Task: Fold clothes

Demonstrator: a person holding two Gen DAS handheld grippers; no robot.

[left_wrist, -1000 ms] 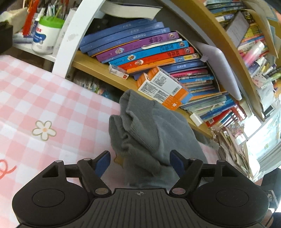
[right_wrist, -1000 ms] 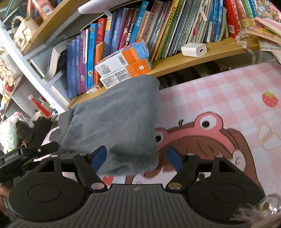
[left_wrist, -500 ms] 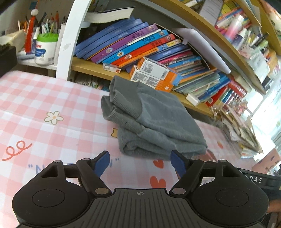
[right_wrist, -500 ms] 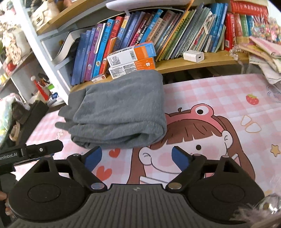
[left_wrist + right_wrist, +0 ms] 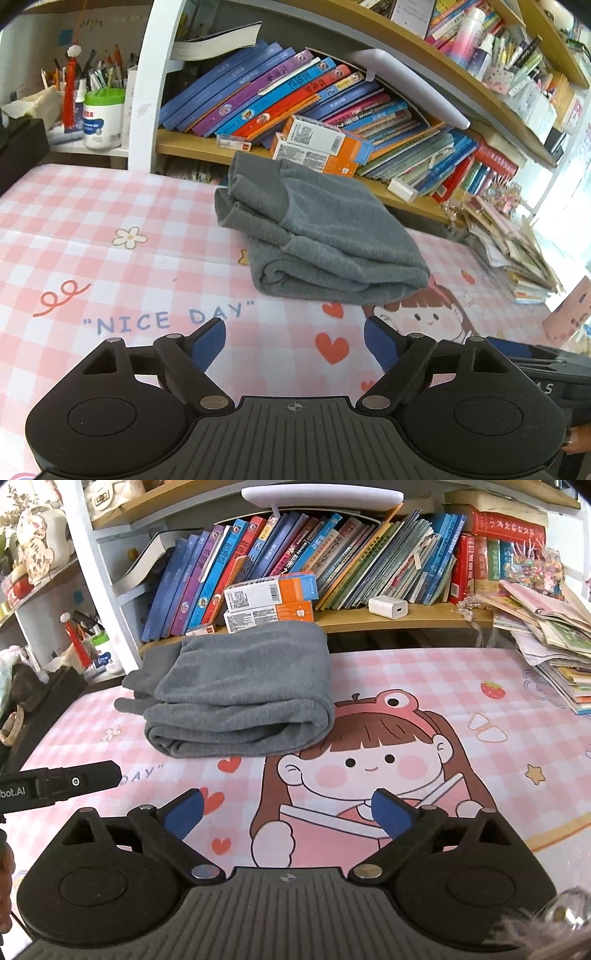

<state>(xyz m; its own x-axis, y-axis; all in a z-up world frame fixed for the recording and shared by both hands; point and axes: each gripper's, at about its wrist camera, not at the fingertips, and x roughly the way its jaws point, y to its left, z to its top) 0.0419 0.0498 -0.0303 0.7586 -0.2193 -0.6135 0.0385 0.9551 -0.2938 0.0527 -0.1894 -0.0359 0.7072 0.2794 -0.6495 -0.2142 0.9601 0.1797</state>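
The garment (image 5: 325, 240) is a grey knit piece lying folded into a thick bundle at the far side of the pink checked mat (image 5: 110, 266), just in front of the low bookshelf (image 5: 192, 149) and the two orange-and-white boxes (image 5: 271, 602). In the right wrist view its rolled, doubled edge faces near, and looser ends, perhaps cuffs or sleeves, stick out at its left. The left gripper (image 5: 294, 338) hangs over the mat on the near side of the bundle, jaws spread wide and holding nothing. The right gripper (image 5: 288, 812) is likewise wide open and empty, over the printed cartoon girl (image 5: 369, 760), apart from the cloth.

Judging by the compact stack and both tools being clear of it, the folding looks finished or nearly so. If anything remains, it is tidying: tucking in the loose ends at the left, which would call for reaching forward to the far left of the bundle and pinching only the top layer.
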